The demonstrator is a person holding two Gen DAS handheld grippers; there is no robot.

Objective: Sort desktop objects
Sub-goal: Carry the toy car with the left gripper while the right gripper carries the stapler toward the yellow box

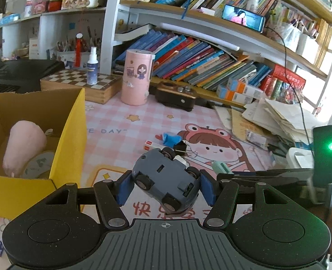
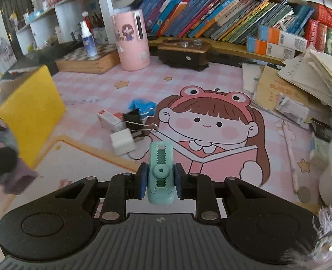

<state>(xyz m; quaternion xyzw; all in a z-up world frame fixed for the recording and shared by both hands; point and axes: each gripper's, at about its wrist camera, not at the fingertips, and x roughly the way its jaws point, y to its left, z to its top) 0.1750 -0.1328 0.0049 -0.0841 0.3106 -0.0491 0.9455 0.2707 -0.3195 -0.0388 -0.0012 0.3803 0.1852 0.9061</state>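
Note:
My left gripper is shut on a grey-blue toy car, held upside down with its wheels showing, above the pink desk mat. The yellow cardboard box stands just to its left, with a pink plush inside. My right gripper is shut on a mint-green toothed clip, held above the mat. Ahead of it lie a white charger block, black binder clips, a small red-and-white box and a blue crumpled object. The box's yellow flap is at the left.
A pink cylindrical holder, a dark brown case, a chessboard box with a spray bottle, and leaning books line the back. Stacked papers and a pencil lie at the right.

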